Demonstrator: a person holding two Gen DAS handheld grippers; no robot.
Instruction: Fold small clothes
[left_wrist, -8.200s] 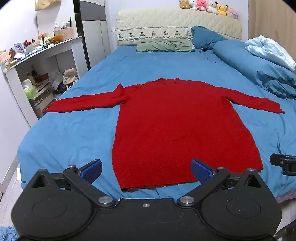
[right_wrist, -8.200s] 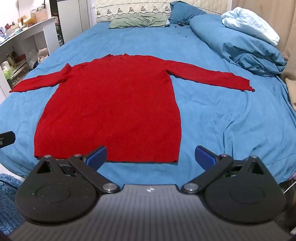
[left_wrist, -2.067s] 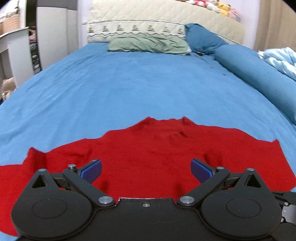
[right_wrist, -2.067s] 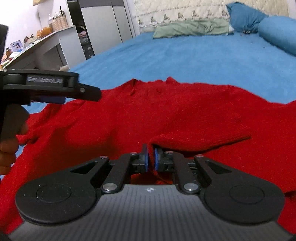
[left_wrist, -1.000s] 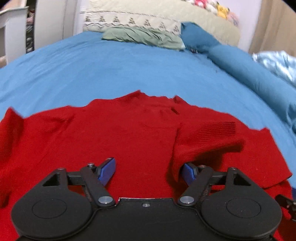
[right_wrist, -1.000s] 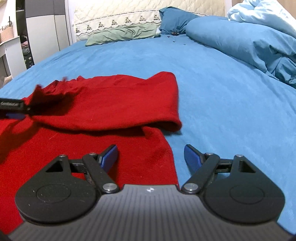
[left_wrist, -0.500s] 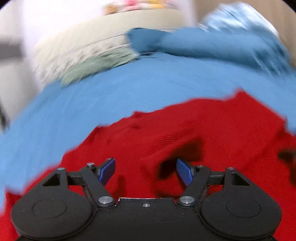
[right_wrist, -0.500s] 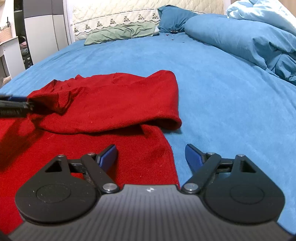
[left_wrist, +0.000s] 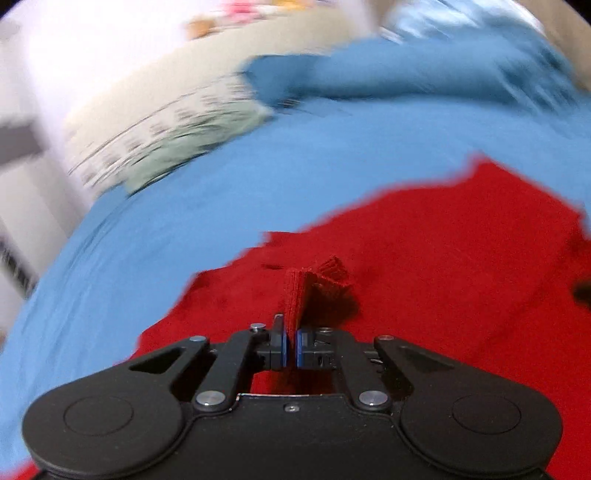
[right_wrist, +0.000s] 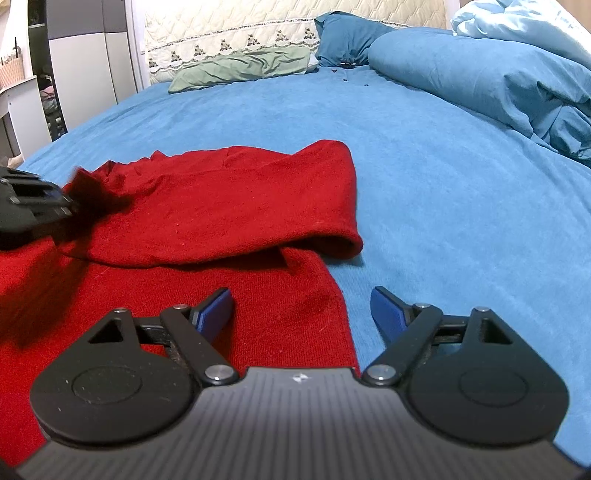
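My left gripper (left_wrist: 290, 349) jaws have just closed on the red sweater's (right_wrist: 221, 206) cuff, while my right gripper (right_wrist: 302, 308) hangs open over its edge.

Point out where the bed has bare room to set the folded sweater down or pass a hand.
Bare blue sheet lies between the red sweater, the green pillow and the heaped blue duvet. Crowded: the sweater's left, where the left gripper pinches a cuff.
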